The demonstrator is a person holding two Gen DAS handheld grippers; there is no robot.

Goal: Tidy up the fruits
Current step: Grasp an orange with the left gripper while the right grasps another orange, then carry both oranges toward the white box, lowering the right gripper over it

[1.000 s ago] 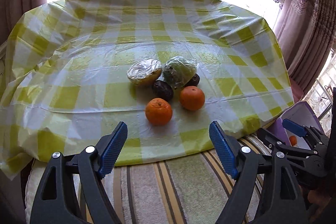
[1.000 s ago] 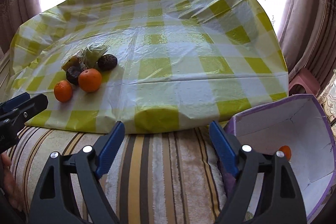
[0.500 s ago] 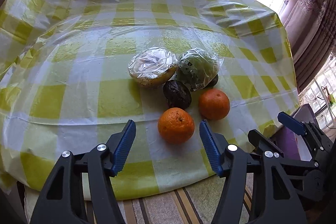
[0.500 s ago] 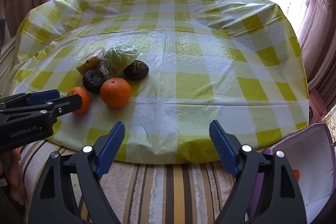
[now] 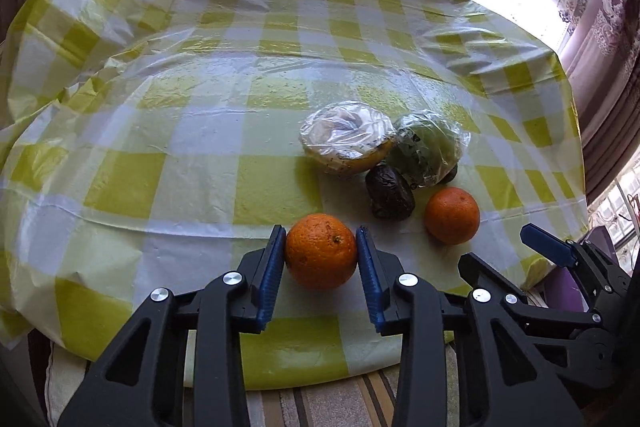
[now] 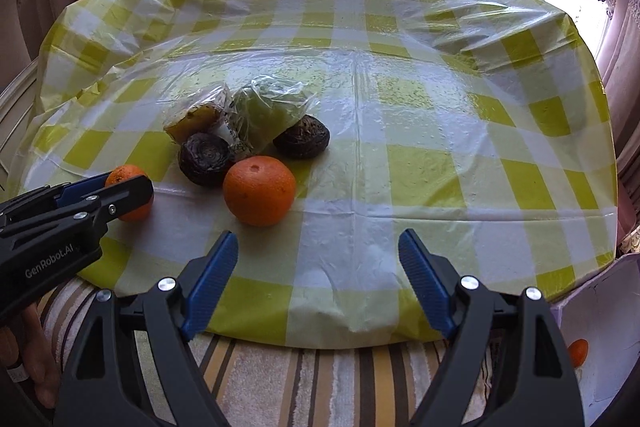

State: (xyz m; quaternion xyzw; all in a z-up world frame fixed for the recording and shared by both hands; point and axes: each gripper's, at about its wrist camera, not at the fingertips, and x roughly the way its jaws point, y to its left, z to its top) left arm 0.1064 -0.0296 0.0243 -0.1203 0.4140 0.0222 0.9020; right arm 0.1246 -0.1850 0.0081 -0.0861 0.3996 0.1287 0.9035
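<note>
The step in hand looks like the pick-up of one fruit from the table (image 5: 200, 131): the left hand-held gripper (image 5: 321, 251) has its blue pads pressed on both sides of the near orange (image 5: 321, 251), which sits on the checked cloth at about 6 o'clock of the fruit cluster. A second orange (image 5: 452, 215) lies at 3 o'clock of it, with a dark fruit (image 5: 390, 195) and two plastic-wrapped fruits beyond. The right hand-held gripper (image 6: 318, 279) stands wide apart and empty, the second orange near its 11 o'clock. Next, I judge, comes a straight lift and carry to the purple box (image 6: 600, 307) at lower right.
</note>
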